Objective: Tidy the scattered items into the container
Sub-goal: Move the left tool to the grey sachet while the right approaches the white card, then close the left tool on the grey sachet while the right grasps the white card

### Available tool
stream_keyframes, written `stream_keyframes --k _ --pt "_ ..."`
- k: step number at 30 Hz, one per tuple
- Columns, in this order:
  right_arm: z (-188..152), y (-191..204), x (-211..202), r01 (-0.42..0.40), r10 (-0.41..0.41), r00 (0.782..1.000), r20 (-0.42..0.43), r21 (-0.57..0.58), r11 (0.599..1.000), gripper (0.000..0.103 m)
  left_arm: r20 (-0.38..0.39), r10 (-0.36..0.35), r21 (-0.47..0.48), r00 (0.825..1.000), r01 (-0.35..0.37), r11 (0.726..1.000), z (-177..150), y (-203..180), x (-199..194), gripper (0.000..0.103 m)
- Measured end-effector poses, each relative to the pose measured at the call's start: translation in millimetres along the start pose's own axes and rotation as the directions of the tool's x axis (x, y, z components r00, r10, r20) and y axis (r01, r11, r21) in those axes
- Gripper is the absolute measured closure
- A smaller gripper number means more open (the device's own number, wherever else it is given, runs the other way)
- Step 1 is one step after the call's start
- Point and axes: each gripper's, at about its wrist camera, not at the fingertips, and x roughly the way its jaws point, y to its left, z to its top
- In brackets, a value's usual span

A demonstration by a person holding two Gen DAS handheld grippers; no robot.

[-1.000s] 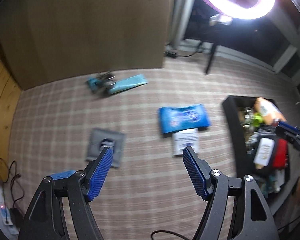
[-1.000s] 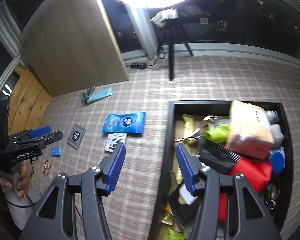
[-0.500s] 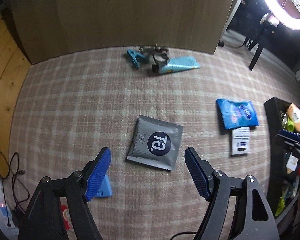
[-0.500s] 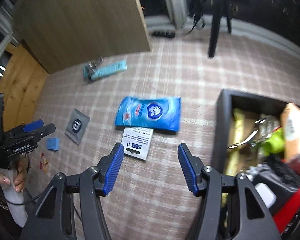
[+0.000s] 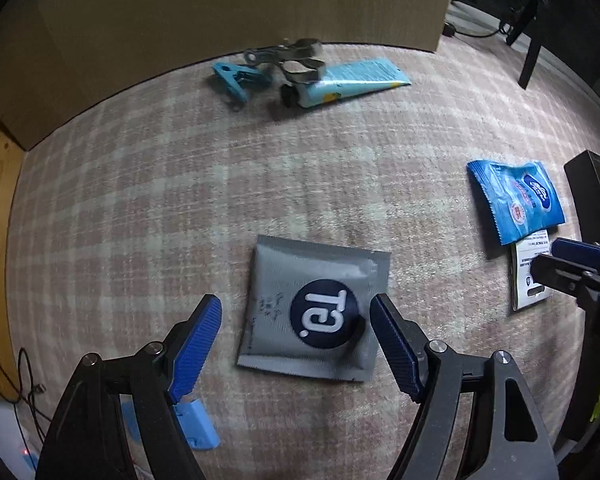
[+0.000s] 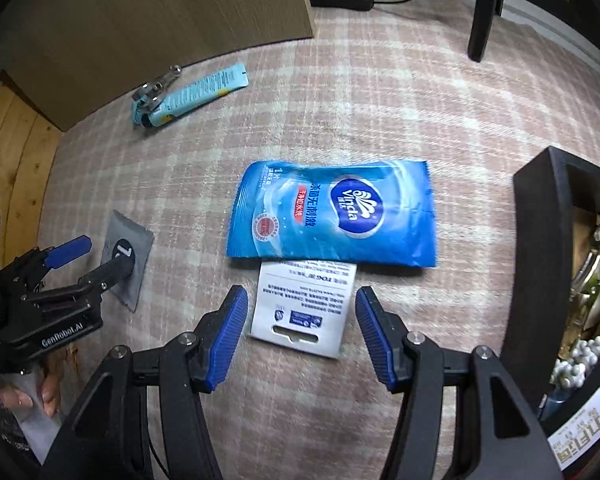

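Left gripper (image 5: 296,344): my jaws are spread wide, having just been opening, pinching nothing; the grey sachet (image 5: 314,306) lies flat on the rug between the pads.
Right gripper (image 6: 298,330): mine too is spread and empty, straddling the white card (image 6: 306,306).
Card axis: long side runs 12 to 6 o'clock, its far end tucked under the blue wipes pack (image 6: 334,214).
Nearer hand: each already over its own item (my judgement).
Container (image 6: 540,248): black box at 3 o'clock of the card.
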Motion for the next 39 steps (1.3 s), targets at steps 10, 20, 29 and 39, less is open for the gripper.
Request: stream_keyframes --k 10,20,29,39 --pt "8.9 3.4 11.6 0.022 -0.022 1.0 -0.01 0.039 0.999 0.048 -0.012 -0.013 0.02 1.0 0.013 1.0 6.8 -8.3 6.8 0.026" --pt "16.2 32.6 27.3 0.103 -0.106 0.993 -0.048 -0.067 0.992 0.031 -0.011 -0.037 0.013 0.999 0.037 0.999 9.6 -9.2 3.7 0.031" --pt "19.1 32.9 21.9 0.096 -0.101 0.994 -0.044 -0.1 0.99 0.048 0.002 -0.05 0.002 0.999 0.05 0.999 1.0 -3.6 -2.2 0.032" --pt "29.1 2.3 13.1 0.009 -0.009 0.997 -0.075 -0.006 1.0 0.073 0.006 -0.065 -0.019 0.998 0.065 0.998 -9.6 -1.8 -7.8 0.033"
